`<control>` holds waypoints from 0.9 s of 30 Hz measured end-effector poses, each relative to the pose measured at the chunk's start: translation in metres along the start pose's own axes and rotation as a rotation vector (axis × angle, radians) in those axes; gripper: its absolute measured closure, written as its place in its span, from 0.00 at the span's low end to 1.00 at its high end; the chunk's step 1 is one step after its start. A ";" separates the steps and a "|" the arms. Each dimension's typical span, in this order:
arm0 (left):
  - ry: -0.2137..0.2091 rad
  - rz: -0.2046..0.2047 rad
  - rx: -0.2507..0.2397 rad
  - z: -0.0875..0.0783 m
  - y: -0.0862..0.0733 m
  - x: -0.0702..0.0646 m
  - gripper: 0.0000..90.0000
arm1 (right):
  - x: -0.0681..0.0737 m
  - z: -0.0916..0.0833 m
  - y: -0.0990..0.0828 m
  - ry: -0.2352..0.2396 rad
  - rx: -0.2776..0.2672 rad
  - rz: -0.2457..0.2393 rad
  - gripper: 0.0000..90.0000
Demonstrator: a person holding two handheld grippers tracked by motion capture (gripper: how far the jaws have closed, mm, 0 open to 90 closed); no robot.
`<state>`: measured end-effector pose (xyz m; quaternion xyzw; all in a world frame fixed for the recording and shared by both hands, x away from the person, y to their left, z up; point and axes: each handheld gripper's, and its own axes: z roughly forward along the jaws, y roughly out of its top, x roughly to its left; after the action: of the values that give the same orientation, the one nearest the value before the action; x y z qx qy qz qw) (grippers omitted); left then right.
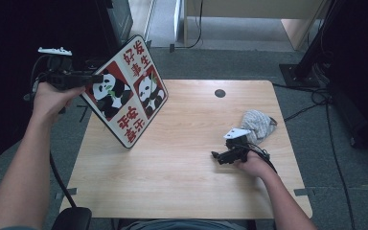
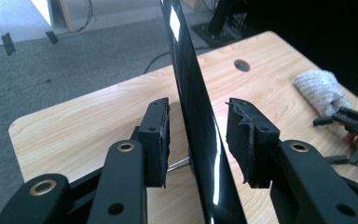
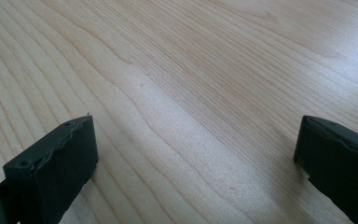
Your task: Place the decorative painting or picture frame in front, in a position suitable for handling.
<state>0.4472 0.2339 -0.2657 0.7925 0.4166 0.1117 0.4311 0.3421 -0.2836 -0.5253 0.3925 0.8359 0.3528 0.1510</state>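
Observation:
A square panda board (image 1: 129,96) with red characters stands tilted at the table's left edge, its lower corner near the wood. Its glossy black edge (image 2: 200,135) runs upright between the jaws of my left gripper (image 2: 198,112). A narrow gap shows on each side of the edge, so the pads do not press on it. From above, the left gripper (image 1: 96,78) reaches the board's upper left side. My right gripper (image 1: 215,155) rests low over the table at the right, and in its own view the right gripper (image 3: 196,144) stands wide open over bare wood.
A crumpled grey cloth (image 1: 258,124) lies just behind the right hand, and also appears at the right of the left gripper view as the cloth (image 2: 319,88). The wooden table (image 1: 172,182) has a round cable hole (image 1: 220,93) near its far edge. Cables trail on the floor to the right.

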 end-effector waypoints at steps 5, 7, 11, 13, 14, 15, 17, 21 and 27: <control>-0.014 -0.004 0.026 0.006 0.012 0.002 0.71 | 0.000 0.000 0.000 -0.001 0.000 0.000 0.00; -0.025 -0.019 0.050 0.010 0.016 0.003 0.73 | 0.000 0.000 0.000 -0.001 0.001 0.002 0.00; -0.029 -0.029 0.066 0.012 0.020 0.005 0.76 | 0.000 0.000 0.000 0.000 0.000 0.001 0.00; -0.019 -0.022 0.079 0.013 0.022 0.006 0.77 | 0.000 0.000 0.000 -0.001 0.000 -0.001 0.00; -0.022 -0.029 0.084 0.013 0.024 0.006 0.77 | 0.000 0.000 0.000 -0.001 0.000 -0.001 0.00; -0.020 -0.029 0.087 0.013 0.025 0.006 0.78 | 0.000 0.000 0.000 -0.001 -0.001 0.000 0.00; -0.015 -0.019 0.109 0.015 0.029 0.006 0.79 | 0.000 0.000 0.000 0.000 0.000 -0.001 0.00; -0.014 -0.031 0.124 0.018 0.032 0.008 0.80 | 0.000 0.000 0.000 0.001 0.000 -0.003 0.00; -0.019 -0.026 0.181 0.027 0.034 0.010 0.84 | 0.000 0.000 0.000 0.003 0.000 -0.002 0.00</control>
<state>0.4867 0.2161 -0.2573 0.8237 0.4312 0.0605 0.3632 0.3423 -0.2835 -0.5253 0.3911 0.8365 0.3534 0.1500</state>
